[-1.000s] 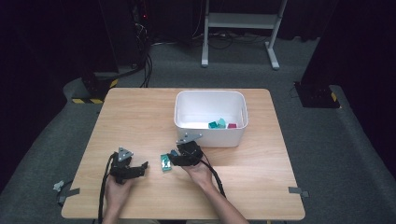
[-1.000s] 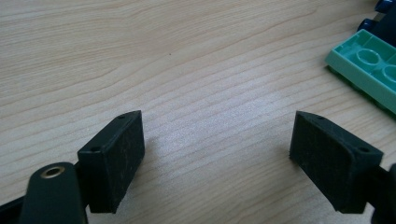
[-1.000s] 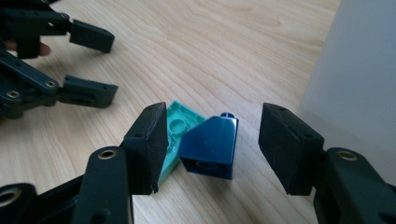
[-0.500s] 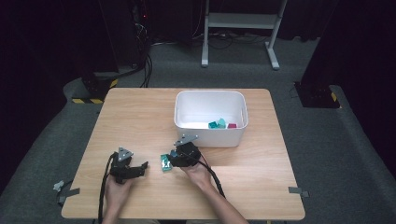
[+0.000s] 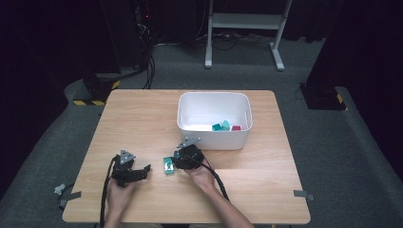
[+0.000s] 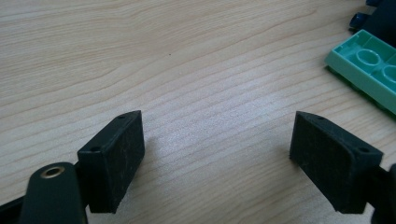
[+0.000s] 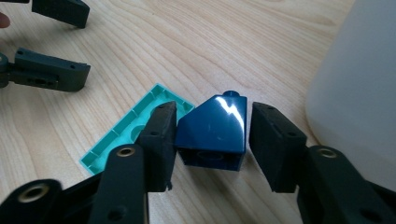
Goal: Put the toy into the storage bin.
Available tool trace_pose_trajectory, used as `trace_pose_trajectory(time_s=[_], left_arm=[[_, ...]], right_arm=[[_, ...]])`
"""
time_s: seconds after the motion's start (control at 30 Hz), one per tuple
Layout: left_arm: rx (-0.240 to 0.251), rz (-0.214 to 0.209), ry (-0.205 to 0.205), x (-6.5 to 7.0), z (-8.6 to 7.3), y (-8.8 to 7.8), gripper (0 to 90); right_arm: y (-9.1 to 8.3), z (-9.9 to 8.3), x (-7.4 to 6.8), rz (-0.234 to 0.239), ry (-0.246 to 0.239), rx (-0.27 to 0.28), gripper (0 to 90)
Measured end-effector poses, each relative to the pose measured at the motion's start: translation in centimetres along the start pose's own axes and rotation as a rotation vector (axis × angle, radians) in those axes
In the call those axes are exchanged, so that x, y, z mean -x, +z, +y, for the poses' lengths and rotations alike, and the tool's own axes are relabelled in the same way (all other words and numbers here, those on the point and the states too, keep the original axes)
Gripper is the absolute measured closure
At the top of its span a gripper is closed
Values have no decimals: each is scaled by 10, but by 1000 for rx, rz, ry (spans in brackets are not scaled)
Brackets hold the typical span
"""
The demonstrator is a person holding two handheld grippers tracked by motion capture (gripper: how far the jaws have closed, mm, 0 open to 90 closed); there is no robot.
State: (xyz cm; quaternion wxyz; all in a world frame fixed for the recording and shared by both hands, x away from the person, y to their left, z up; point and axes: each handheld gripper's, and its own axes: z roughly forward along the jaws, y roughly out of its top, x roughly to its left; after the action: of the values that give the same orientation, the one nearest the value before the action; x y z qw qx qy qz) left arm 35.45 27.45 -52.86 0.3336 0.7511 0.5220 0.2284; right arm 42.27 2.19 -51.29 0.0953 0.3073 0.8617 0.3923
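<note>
A dark blue sloped brick stands on the wooden table between the jaws of my right gripper. The jaws have just been closing on it. The left pad touches the brick, and a thin gap shows at the right pad. A teal flat plate lies just behind the left jaw, also seen as the teal plate from above. My left gripper rests open over bare wood, with the teal plate off to its upper right. From above, the left gripper points at the right gripper.
A white bin stands just beyond the right gripper, holding teal bricks and a pink one. Its wall is close on the right in the right gripper view. Cables trail from both grippers toward the table's near edge.
The right gripper has edged slightly toward the teal plate. The left gripper and the bin have stayed where they were.
</note>
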Motion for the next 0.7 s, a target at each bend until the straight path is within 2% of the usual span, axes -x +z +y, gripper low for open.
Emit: trace_pose_trajectory(time_s=[0.13, 0.3, 0.7], left_arm=[[0, 0, 0, 0, 0, 0, 180], [-2, 0, 0, 0, 0, 0, 180], [-2, 0, 3, 0, 0, 0, 181]], right_arm=[[-2, 0, -1, -19, -24, 5, 582], [-6, -1, 0, -24, -35, 12, 589], [-30, 0, 0, 3, -34, 56, 590]])
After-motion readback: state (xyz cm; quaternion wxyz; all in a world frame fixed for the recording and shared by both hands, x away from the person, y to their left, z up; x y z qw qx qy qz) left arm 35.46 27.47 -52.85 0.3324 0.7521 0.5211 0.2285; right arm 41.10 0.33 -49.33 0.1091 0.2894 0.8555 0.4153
